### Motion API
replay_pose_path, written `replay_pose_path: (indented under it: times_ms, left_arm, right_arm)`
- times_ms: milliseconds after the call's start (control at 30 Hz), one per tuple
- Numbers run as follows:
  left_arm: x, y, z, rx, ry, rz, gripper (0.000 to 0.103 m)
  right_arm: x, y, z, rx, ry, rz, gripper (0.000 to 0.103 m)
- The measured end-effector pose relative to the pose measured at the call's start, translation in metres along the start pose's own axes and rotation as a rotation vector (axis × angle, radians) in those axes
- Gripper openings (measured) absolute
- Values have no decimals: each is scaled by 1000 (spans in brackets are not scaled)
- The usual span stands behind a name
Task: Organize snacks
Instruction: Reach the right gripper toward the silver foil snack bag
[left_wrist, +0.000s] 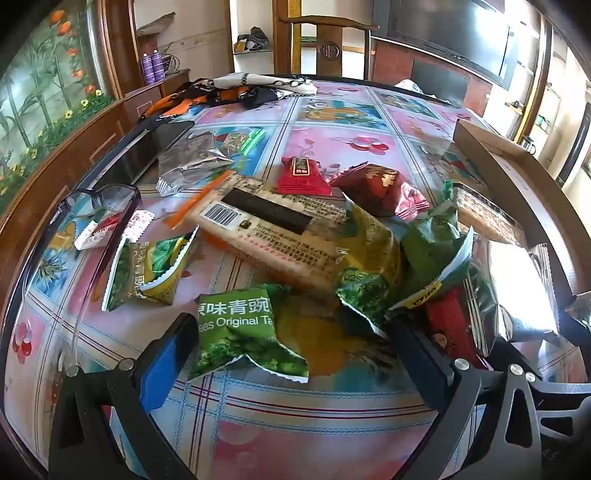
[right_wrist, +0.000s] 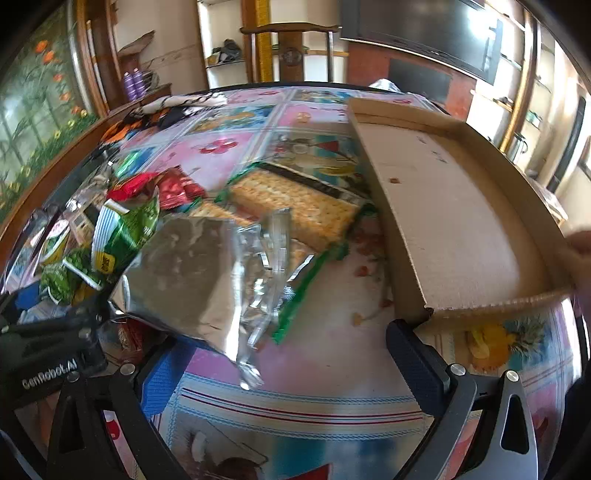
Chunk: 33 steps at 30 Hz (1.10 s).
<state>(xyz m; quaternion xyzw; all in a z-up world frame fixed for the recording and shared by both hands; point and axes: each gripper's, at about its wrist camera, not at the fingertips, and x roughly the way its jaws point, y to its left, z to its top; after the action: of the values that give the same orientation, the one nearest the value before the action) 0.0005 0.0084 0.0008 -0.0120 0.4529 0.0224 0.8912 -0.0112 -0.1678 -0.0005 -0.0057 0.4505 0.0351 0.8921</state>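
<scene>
The snacks lie in a loose heap on the flowered tablecloth, to the left of the open cardboard box, and that box looks bare inside, so the sorting seems barely begun. The step in hand looks like picking the first packet. The left gripper hangs low over the near edge of the heap with its fingers wide apart and nothing between them except a green pea packet lying flat on the cloth just ahead. The right gripper is also spread and empty, its right finger close to the box's near corner; a silver foil bag sits just in front of its left finger, whether touching I cannot tell.

Next move, as I judge it: lower one gripper over a single packet, close on a crimped edge so that it does not slip, then carry it right into the box.

Only the left view shows the barcoded cracker pack, the red wrapped sweets, the eyeglasses and a dark phone, all left of the box. Only the right view shows the box floor and the cracker sleeve beside its wall
</scene>
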Motion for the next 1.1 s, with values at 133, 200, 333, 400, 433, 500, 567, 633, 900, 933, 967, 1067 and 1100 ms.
replay_pose_path:
  times_ms: [133, 200, 333, 400, 433, 500, 567, 633, 900, 933, 967, 1067, 1100]
  left_arm:
    - [0, 0, 0, 0, 0, -1, 103]
    - [0, 0, 0, 0, 0, -1, 103]
    - [0, 1, 0, 0, 0, -1, 103]
    - [0, 1, 0, 0, 0, -1, 103]
    - [0, 1, 0, 5, 3, -5, 103]
    - [-1, 0, 0, 23, 11, -15, 103]
    - [-2, 2, -1, 33, 20, -25, 103]
    - [-4, 4, -2, 43, 27, -40, 103]
    - [-43, 31, -7, 76, -29, -145, 103]
    - [-46, 37, -6, 71, -23, -177, 103]
    - [-48, 43, -6, 61, -17, -204, 102]
    - [-53, 64, -7, 21, -4, -240, 102]
    - [-53, 70, -7, 10, 4, -250, 101]
  right_arm:
    - [0, 0, 0, -4, 1, -5, 103]
    - [0, 1, 1, -4, 1, -5, 103]
    - [0, 1, 0, -3, 1, -4, 103]
    - [-1, 0, -2, -4, 1, -4, 103]
    - [-2, 1, -2, -4, 1, -4, 103]
    - [0, 2, 0, -6, 1, -6, 103]
    - [0, 3, 1, -7, 1, -7, 103]
    - [0, 2, 1, -9, 2, -6, 103]
    - [-17, 7, -18, -223, 123, 186, 102]
    - [-26, 9, -23, -267, 122, 220, 101]
    - [-35, 10, -25, -298, 113, 245, 98]
    - [-68, 12, -19, -343, -14, 331, 98]
    - [-77, 10, -10, -342, -41, 356, 98]
